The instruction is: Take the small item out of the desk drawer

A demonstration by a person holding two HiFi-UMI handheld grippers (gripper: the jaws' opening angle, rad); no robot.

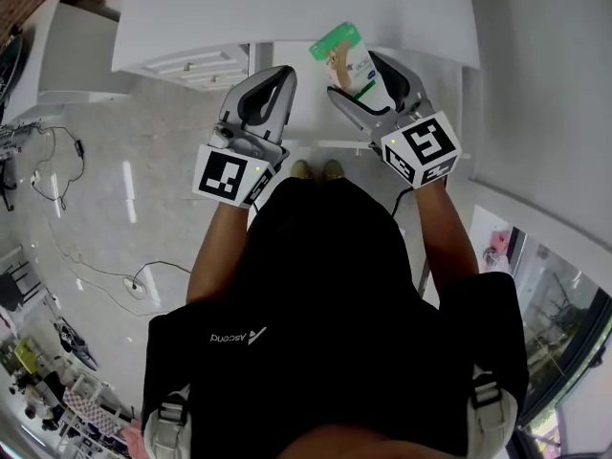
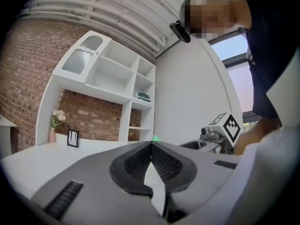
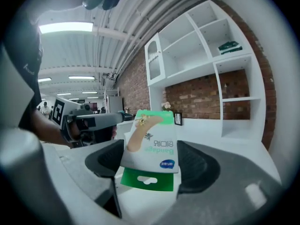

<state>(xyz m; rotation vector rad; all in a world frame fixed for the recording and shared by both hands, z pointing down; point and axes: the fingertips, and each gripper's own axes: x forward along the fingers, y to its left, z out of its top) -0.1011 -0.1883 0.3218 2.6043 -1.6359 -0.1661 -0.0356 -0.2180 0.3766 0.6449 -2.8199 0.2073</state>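
A small green-and-white bandage packet [image 1: 346, 57] is pinched upright in my right gripper [image 1: 361, 76], raised over the front edge of the white desk [image 1: 287, 8]. In the right gripper view the packet [image 3: 152, 144] stands between the dark pads, hang-hole end down, with the right gripper [image 3: 151, 161] shut on it. My left gripper [image 1: 275, 76] is level with it to the left, jaws pressed together and holding nothing. In the left gripper view, the left gripper [image 2: 151, 146] has its tips touching. The drawer's inside is hidden.
White drawer fronts with handles [image 1: 191, 63] show under the desk's left side. A white shelf unit [image 2: 117, 78] stands against a brick wall, with a flower vase [image 2: 55, 125] and a small frame [image 2: 72, 138] on the desktop. Cables [image 1: 96, 256] trail across the floor at left.
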